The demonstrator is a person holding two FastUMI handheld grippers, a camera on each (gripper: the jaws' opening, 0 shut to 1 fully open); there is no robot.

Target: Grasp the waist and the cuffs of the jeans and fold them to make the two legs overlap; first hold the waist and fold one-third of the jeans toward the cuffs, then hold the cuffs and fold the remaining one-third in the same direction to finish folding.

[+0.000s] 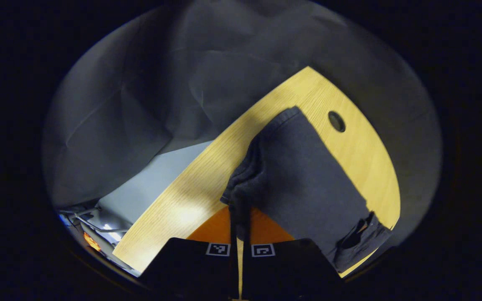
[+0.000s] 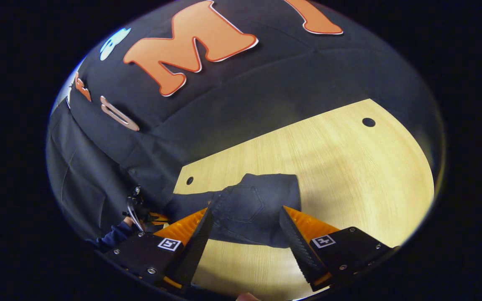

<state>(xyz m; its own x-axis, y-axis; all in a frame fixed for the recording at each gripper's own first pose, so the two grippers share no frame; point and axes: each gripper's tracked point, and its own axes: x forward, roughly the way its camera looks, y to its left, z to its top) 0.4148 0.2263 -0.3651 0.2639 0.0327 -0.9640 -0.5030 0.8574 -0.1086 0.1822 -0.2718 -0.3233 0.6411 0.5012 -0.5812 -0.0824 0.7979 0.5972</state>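
Left gripper view: left hand-held gripper (image 1: 239,251) is closed down to a thin slit, pinching a bunched fold of the jeans (image 1: 303,175). Cloth rises from the fingers as a dark, matte, heavy denim panel with a stitched hem edge at the far end, draped over the tabletop (image 1: 191,184) toward the rim with the round cable hole (image 1: 336,121). Near the tabletop's right edge a crumpled bit with a pocket-like opening hangs. Tabletop is pale wood grain, smooth, slightly glossy. Right gripper view: right hand-held gripper (image 2: 245,244) is wide open, holding nothing, fingers ribbed on the inner faces, straddling the jeans (image 2: 253,209) without visible contact. Here the jeans look like a compact, layered bundle, back pocket with seam stitching facing up, lying near the back edge of the tabletop (image 2: 349,167), between its two holes. Judgement: legs look already overlapped and a fold seems underway or done; which third is left I can't tell. Final fold and flattening probably remain.
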